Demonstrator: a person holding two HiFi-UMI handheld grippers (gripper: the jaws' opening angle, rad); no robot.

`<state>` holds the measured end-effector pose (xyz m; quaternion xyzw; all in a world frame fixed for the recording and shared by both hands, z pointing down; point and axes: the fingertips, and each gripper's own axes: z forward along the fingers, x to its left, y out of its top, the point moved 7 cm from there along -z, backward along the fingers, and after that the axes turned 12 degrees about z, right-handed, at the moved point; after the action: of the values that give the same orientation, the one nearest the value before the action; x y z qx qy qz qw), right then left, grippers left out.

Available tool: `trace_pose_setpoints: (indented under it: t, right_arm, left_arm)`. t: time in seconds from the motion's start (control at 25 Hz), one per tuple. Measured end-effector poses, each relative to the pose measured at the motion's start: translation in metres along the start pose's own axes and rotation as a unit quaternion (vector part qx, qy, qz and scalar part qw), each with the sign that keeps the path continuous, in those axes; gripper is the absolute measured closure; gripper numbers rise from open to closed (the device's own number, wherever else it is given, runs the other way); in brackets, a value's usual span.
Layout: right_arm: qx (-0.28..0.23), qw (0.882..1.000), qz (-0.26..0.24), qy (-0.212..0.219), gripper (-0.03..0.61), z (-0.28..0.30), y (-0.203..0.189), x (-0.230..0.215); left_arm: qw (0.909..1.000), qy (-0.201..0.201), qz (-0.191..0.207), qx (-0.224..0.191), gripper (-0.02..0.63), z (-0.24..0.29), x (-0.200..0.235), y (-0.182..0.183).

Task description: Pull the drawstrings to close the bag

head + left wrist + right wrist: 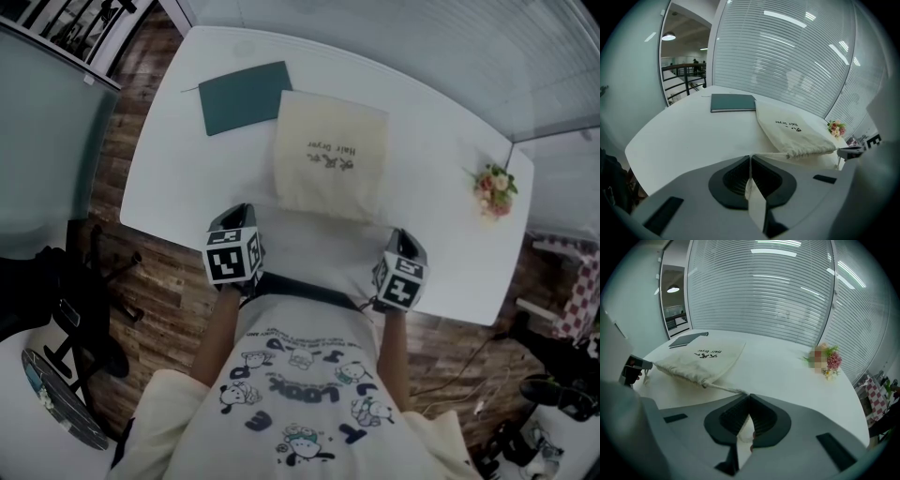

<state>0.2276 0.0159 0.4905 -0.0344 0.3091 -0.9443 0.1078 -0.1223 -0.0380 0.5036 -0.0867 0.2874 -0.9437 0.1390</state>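
Observation:
A cream drawstring bag (330,155) with dark print lies flat in the middle of the white table (169,159), its gathered mouth toward me. My left gripper (240,217) is at the bag's near left corner and my right gripper (399,236) at its near right corner. In the left gripper view the jaws (750,159) are shut on a cream drawstring (771,154) that runs to the puckered bag mouth (806,151). In the right gripper view the jaws (749,397) are shut on the other drawstring (725,389), which leads to the bag (701,359).
A dark green notebook (246,96) lies on the table beyond the bag's left side. A small bunch of flowers (495,187) stands near the table's right edge. Office chairs (80,319) stand on the wooden floor at left. Window blinds (759,291) close off the far side.

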Motion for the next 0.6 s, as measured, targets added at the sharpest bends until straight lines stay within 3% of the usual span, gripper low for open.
trace_pose_setpoints:
  t: [0.6]
  right_arm:
    - [-0.011,1.000,0.019,-0.008,0.561,0.001,0.007,-0.008]
  left_arm:
    - [0.9998,0.011,-0.013,-0.008,0.566,-0.001,0.015,0.008]
